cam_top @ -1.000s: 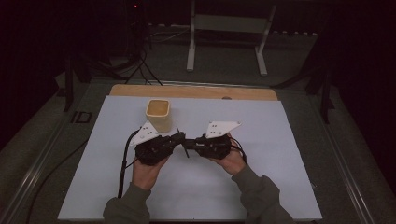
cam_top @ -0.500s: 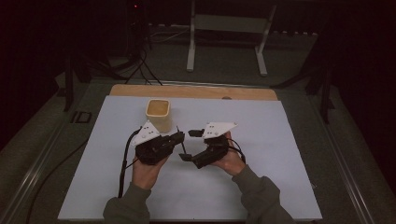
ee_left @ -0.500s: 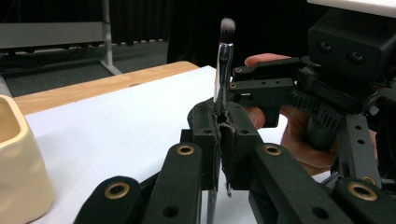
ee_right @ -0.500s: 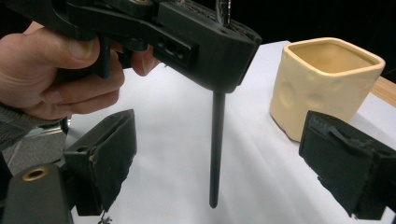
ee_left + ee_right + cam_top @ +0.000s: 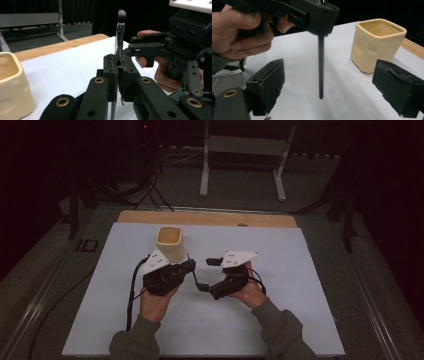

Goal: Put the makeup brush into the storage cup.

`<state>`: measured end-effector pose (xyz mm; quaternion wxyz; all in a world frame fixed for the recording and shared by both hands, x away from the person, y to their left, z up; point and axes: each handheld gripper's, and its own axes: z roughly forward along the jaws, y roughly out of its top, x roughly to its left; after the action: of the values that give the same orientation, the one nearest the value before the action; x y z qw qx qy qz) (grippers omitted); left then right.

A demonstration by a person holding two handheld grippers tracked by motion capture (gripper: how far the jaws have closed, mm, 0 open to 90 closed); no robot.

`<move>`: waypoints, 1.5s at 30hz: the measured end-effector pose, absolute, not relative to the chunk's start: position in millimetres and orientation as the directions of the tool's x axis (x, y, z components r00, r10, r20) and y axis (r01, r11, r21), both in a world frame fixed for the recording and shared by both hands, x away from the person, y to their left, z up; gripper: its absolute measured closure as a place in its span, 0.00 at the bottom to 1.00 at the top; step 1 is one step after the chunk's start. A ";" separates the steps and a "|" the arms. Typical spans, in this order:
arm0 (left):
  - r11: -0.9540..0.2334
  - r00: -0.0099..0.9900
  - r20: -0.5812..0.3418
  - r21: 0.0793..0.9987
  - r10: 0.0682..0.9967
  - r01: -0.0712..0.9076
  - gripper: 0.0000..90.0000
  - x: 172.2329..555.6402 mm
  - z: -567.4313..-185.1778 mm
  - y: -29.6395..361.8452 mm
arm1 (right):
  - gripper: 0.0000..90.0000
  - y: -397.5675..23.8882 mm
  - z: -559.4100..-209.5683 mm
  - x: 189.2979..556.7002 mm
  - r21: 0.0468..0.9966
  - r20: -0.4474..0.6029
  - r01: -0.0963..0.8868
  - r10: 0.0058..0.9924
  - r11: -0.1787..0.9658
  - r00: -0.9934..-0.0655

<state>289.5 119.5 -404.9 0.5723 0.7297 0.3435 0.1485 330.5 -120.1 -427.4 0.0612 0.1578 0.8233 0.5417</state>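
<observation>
Holding the brush upright in your left gripper at frame centre — right gripper jaws have just opened, empty. Handover done; cup, upper left, still awaits the brush.

Room dim, far side nearly black. Bench has a white top with a wooden strip along its far edge. Grey floor beyond. A pale metal stand sits at far centre. Dark cables trail on the floor at far left.
</observation>
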 end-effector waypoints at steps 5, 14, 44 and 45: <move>-0.103 0.716 -0.174 0.940 0.676 0.326 0.95 289.8 -402.5 121.9 | 0.12 -126.2 -426.8 328.3 0.913 0.071 0.197 0.337 0.356 -0.939; -0.099 0.710 -0.171 0.941 0.683 0.322 0.95 291.6 -400.2 124.1 | 0.12 -141.0 -430.4 324.7 0.913 0.076 0.211 0.363 0.348 -0.929; -0.093 0.689 -0.161 0.944 0.707 0.316 0.95 293.9 -397.0 131.0 | 0.12 -179.7 -439.0 310.8 0.914 0.053 0.231 0.465 0.333 -0.884; -0.091 0.688 -0.162 0.944 0.708 0.317 0.95 294.0 -396.6 131.4 | 0.12 -181.2 -439.4 310.0 0.914 0.052 0.231 0.467 0.334 -0.883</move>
<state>294.0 131.4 -396.6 0.5721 0.7187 0.3563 0.1709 310.0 -181.2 -439.4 0.1106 0.2157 0.8093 0.5350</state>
